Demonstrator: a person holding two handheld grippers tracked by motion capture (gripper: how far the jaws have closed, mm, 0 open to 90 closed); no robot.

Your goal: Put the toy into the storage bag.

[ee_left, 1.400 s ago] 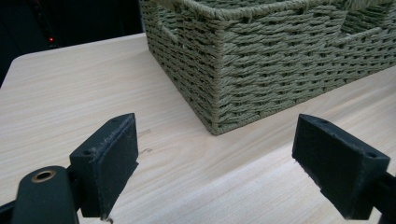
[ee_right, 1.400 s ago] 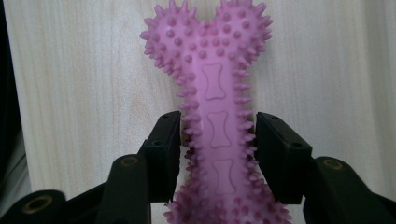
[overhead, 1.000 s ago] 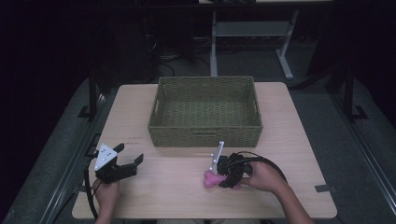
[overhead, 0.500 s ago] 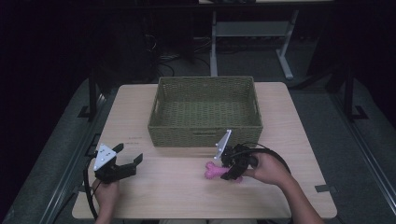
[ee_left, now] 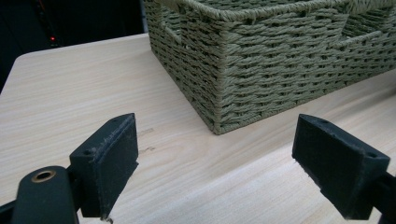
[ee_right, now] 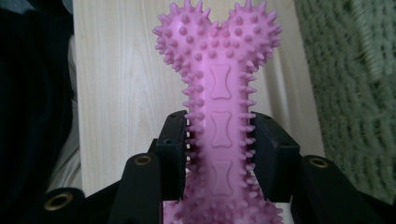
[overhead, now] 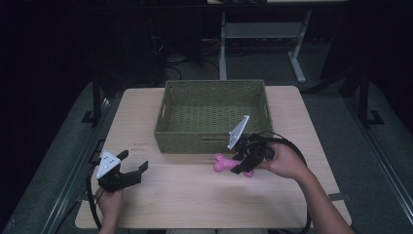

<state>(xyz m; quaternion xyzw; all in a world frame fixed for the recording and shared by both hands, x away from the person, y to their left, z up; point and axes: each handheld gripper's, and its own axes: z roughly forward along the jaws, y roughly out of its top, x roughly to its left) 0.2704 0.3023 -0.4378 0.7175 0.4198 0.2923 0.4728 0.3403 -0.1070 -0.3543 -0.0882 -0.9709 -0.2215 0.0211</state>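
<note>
A pink spiky bone-shaped toy (overhead: pixel 225 163) (ee_right: pixel 219 88) is clamped by its shaft in my right gripper (overhead: pixel 239 164) (ee_right: pixel 219 154), which hangs above the table just in front of the woven green basket (overhead: pixel 214 139). The toy's knobbed end points left in the high view. My left gripper (overhead: pixel 130 170) (ee_left: pixel 217 163) rests low at the table's front left, jaws wide open with nothing between them, facing the basket's near corner (ee_left: pixel 219 93).
The basket stands at the table's middle back, its inside bare as far as I see. A light wooden table (overhead: pixel 195 195) lies around it. Dark floor and a desk frame (overhead: pixel 258 34) lie beyond the far edge.
My right gripper has risen off the table with the pink toy and moved toward the basket's front wall. The left gripper has stayed put.
</note>
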